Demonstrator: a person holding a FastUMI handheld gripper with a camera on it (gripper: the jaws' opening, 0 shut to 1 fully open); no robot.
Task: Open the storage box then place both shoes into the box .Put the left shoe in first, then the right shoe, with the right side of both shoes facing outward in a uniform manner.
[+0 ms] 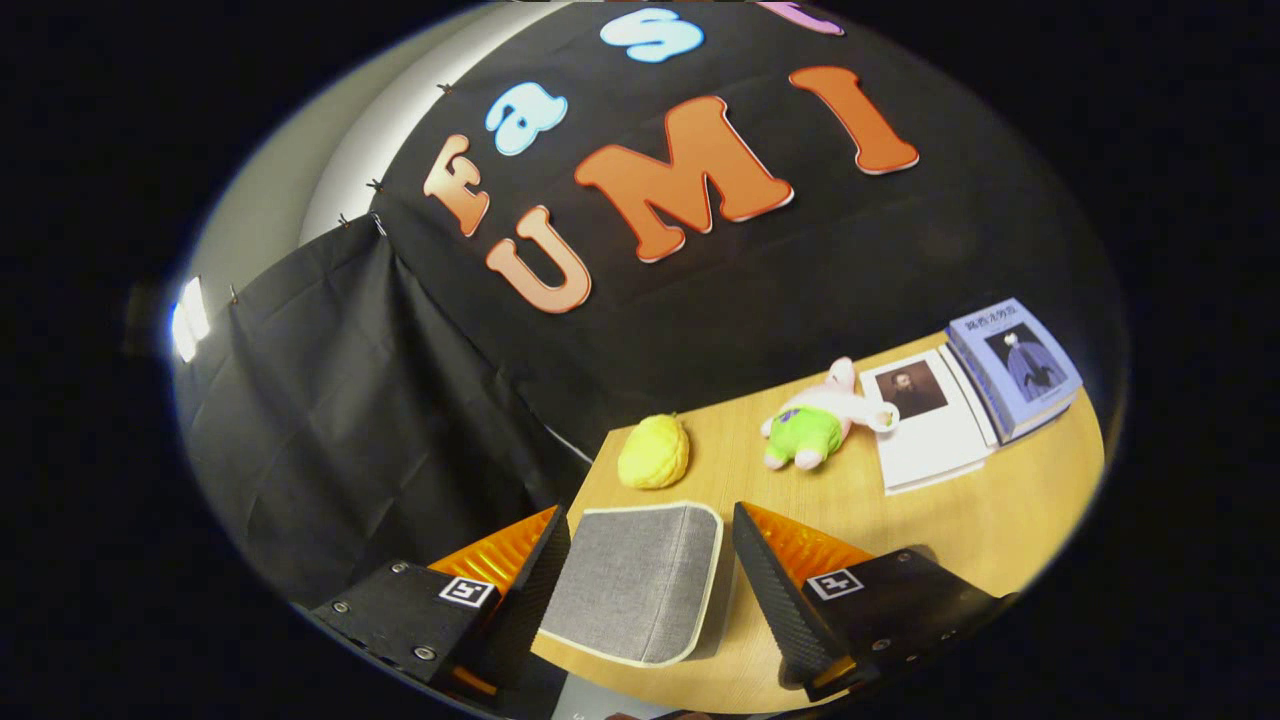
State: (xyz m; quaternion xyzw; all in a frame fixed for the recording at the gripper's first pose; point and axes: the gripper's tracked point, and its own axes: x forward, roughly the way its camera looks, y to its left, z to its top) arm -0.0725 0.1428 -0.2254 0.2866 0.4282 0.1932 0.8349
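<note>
In the gripper view, the gripper (640,570) is holding its fingers spread apart, touching nothing. The grey fabric storage box (635,583) is lying between them on the wooden table (1000,520). Beyond are sitting a yellow plush (654,452), a pink-and-green plush toy (815,420) and two books (975,395).

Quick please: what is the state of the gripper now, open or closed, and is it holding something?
Gripper: open, holding nothing; the grey storage box sits between its spread fingers, with a gap on the right side.

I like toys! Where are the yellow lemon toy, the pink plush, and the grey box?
yellow lemon toy (653,452): gripper view, its middle.
pink plush (812,428): gripper view, its green belly.
grey box (635,580): gripper view, its fabric lid, between the open fingers.
</note>
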